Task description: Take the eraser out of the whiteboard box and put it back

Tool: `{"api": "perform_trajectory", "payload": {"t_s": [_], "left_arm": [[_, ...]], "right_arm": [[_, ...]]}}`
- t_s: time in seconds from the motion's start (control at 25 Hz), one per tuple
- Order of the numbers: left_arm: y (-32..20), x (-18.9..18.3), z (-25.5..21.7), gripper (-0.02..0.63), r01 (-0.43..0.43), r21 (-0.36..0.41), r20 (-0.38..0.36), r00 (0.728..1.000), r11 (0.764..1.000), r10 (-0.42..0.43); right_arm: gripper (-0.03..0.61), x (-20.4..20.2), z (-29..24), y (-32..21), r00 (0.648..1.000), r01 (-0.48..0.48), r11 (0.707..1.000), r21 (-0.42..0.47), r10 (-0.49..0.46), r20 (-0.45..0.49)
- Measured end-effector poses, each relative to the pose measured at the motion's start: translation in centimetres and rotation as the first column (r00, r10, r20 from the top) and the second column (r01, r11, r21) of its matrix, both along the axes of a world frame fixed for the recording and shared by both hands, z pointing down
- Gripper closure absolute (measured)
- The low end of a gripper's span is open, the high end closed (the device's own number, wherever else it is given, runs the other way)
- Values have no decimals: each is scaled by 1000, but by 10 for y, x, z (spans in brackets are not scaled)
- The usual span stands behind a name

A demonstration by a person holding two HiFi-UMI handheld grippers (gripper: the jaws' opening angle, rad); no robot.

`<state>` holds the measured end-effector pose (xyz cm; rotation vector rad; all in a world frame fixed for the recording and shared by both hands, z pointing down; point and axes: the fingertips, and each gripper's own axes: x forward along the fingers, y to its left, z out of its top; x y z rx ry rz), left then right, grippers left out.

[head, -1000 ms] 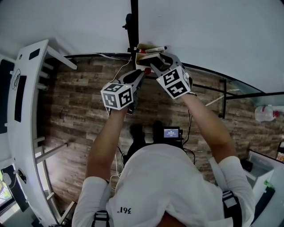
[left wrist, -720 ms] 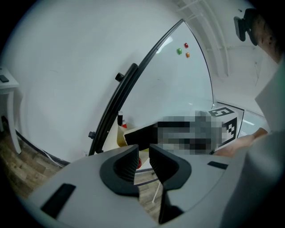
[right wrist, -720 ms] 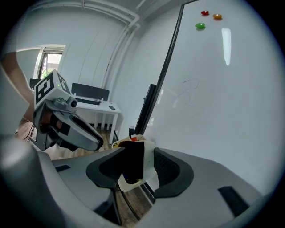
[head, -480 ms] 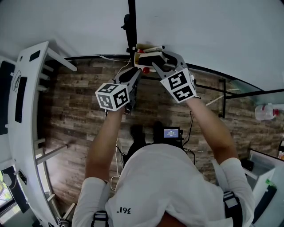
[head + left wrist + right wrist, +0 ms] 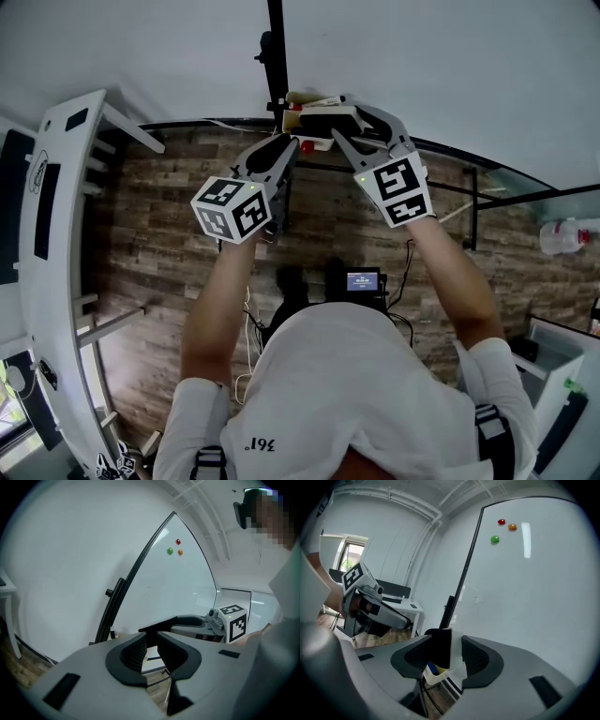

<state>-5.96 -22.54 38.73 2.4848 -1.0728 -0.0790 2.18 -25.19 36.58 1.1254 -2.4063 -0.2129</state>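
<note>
My right gripper is shut on the eraser, a white block with black felt, and holds it up against the whiteboard. In the right gripper view the eraser sits upright between the pads, above the cream whiteboard box, which has something blue inside. In the head view the box hangs by the black post, behind the eraser. My left gripper hovers just left of the box and below it. Its jaws stand narrowly apart with nothing between them.
Red, green and orange magnets stick high on the whiteboard. A black post runs up the board's edge. A white table stands at the left, a small screen device lies on the wooden floor, and a plastic bottle is far right.
Both grippers have risen along the board. The right one has carried the eraser up and slightly right, away from the box; the left cube has drifted left and lower in the picture.
</note>
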Motion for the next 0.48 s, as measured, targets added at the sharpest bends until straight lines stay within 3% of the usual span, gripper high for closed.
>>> {"api": "perform_trajectory", "payload": {"t_s": [0.48], "left_arm": [[40,-9,-39,554,16,78,-67,998,997,-11]], "right_arm": [[370,33,-48,39,988,-37,998,52,28,153]]}}
